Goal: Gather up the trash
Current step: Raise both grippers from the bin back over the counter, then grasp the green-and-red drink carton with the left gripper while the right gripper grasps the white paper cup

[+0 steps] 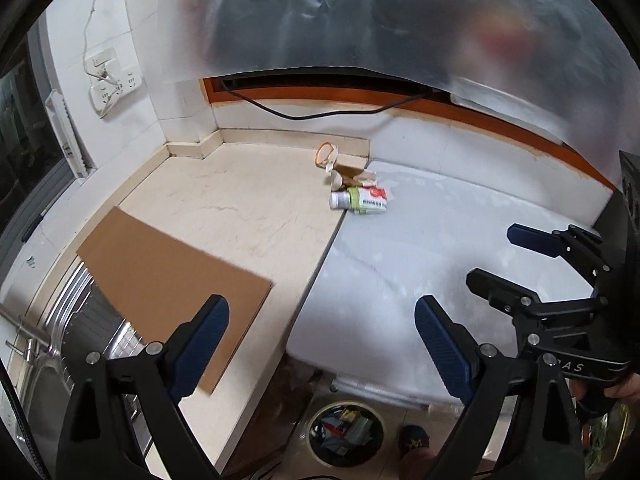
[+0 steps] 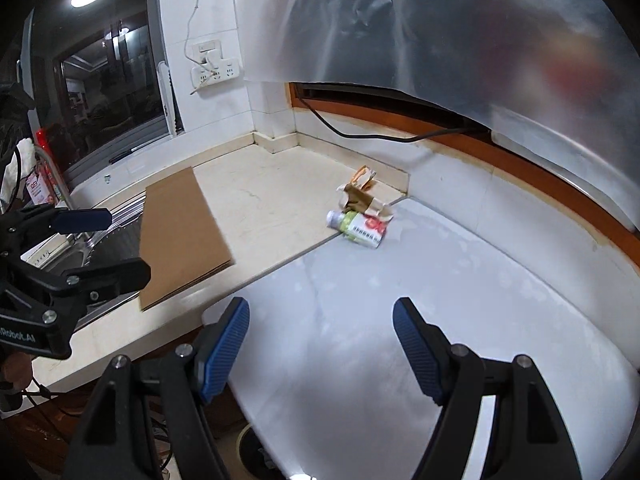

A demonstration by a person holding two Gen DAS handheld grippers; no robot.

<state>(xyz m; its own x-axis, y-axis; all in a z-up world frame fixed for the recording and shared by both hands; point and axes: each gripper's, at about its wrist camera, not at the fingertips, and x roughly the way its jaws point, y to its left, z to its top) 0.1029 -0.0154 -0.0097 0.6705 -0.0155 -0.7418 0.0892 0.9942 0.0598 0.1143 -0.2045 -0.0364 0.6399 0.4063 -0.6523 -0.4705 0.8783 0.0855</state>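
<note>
A small plastic bottle point(image 1: 359, 199) with a white cap and a red and green label lies on its side at the back of the counter, also in the right wrist view point(image 2: 360, 227). Crumpled brown and white paper wrappers point(image 1: 346, 170) lie just behind it point(image 2: 362, 196). My left gripper point(image 1: 322, 348) is open and empty, well short of the trash. My right gripper point(image 2: 320, 344) is open and empty over the white surface; it also shows at the right of the left wrist view point(image 1: 490, 256).
A flat cardboard sheet point(image 1: 176, 296) lies over the steel sink point(image 1: 60, 332) at the left. A trash bin point(image 1: 346, 434) with waste stands on the floor below the counter edge. A white surface point(image 2: 400, 300) adjoins the beige counter point(image 1: 248, 208). A wall socket point(image 2: 212, 72) and cable are behind.
</note>
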